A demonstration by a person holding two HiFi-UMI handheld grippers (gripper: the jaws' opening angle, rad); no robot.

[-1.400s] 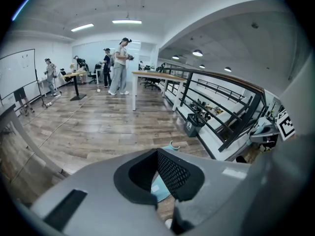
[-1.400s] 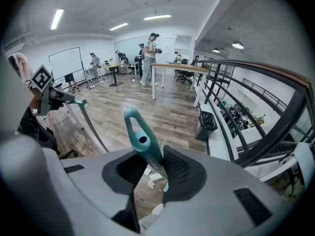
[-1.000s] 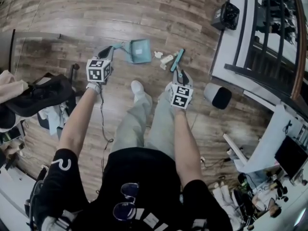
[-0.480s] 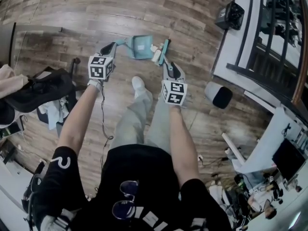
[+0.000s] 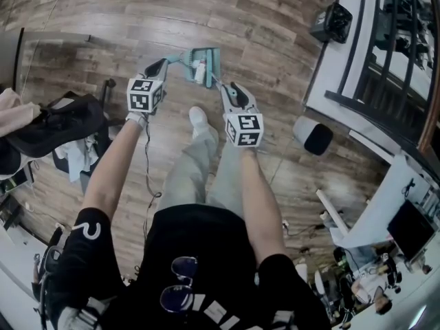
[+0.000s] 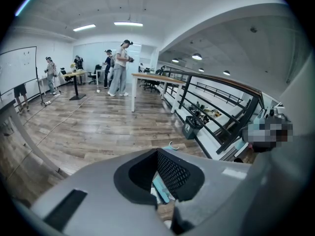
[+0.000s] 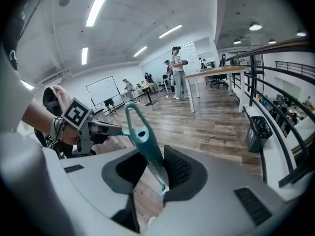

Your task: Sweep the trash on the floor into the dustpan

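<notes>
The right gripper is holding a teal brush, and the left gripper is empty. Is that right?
Not quite. The left gripper is not empty: it is shut on the handle of the teal dustpan, as the head view shows. The right gripper does hold the teal brush.

The brush (image 5: 215, 66) rests against the dustpan (image 5: 193, 62).

Open office, desks (image 7: 216, 72), whiteboard (image 6: 17, 67) (wood floor (image 6: 98, 127))
</notes>
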